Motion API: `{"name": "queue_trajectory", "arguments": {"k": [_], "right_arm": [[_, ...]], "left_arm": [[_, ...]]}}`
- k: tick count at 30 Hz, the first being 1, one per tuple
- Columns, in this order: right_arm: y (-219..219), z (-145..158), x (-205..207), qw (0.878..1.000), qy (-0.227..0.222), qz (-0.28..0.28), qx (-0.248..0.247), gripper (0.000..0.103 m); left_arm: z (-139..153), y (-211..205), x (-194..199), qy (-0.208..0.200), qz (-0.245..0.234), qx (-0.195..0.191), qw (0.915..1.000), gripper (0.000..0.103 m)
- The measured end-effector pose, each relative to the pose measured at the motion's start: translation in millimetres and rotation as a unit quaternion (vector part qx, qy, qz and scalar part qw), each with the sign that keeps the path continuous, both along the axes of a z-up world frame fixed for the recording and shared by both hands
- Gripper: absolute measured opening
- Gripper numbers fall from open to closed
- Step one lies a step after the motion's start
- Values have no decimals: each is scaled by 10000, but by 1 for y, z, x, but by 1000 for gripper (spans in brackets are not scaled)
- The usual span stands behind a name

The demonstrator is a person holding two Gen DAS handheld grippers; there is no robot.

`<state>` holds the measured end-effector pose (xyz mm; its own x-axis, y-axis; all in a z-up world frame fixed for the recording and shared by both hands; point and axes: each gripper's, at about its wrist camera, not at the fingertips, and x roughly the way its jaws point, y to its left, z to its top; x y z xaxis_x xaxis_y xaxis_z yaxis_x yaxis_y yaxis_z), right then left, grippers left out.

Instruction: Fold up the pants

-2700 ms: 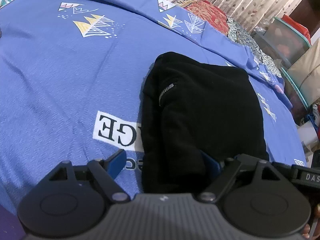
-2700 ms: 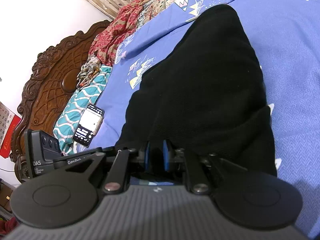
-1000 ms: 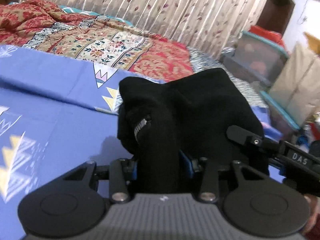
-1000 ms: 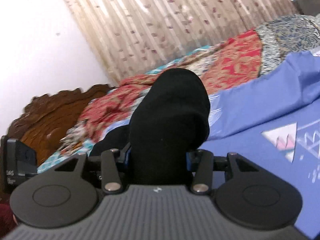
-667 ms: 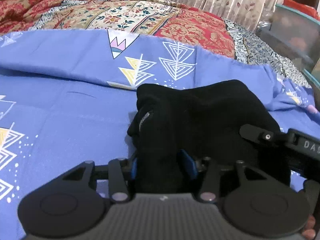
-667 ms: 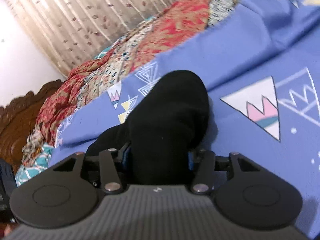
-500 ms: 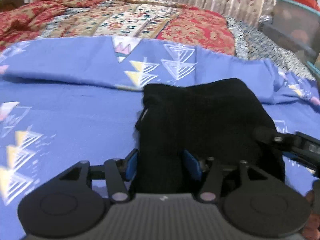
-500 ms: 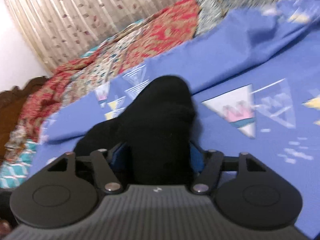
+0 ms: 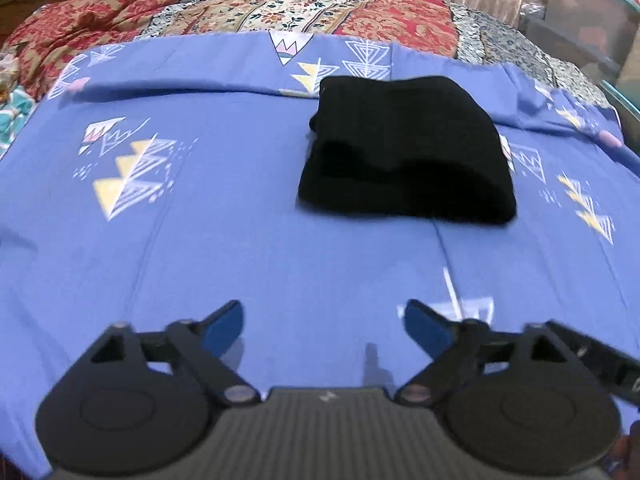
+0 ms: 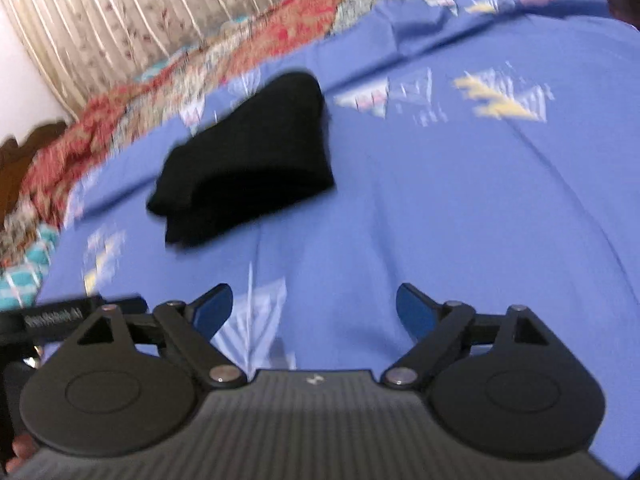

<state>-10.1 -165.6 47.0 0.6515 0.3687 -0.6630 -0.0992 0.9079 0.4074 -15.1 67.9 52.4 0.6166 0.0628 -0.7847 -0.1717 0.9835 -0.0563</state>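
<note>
The black pants [image 9: 404, 152] lie folded in a compact bundle on the blue patterned bedsheet [image 9: 240, 240], toward its far side. They also show in the right wrist view [image 10: 248, 152], which is blurred. My left gripper [image 9: 323, 322] is open and empty, well back from the bundle over bare sheet. My right gripper [image 10: 314, 308] is open and empty too, back from the bundle and to its right.
A red and beige floral blanket [image 9: 240, 12] lies across the far side of the bed, with curtains [image 10: 120, 20] behind. A clear storage bin [image 9: 592, 12] stands at the far right. A dark wooden headboard [image 10: 24, 152] is at the left.
Both grippers held the folded pants, carried them toward the far side of the sheet and set them down. Both have since opened, let go and pulled back.
</note>
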Motion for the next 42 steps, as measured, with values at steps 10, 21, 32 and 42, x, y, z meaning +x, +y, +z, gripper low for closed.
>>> {"name": "queue_trajectory", "arguments": {"k": [10,21,32,42], "right_arm": [[7,-6,-52,9987,494,48,84,91],[14,-9,-70,9980,624,-24,26,92],[16,-13,-67,9975,664,130,204,103],[8,17,-89,9976,546,118,405,103]], "left_arm": [[-11,-16,-57,86,27,324,9994,103],[-27,-21,-58,513,185,616,9966,103],[-21,-25,-70,105,400,1121,9928,103],[3,-20,-85,-135,233,921,9954,103]]}}
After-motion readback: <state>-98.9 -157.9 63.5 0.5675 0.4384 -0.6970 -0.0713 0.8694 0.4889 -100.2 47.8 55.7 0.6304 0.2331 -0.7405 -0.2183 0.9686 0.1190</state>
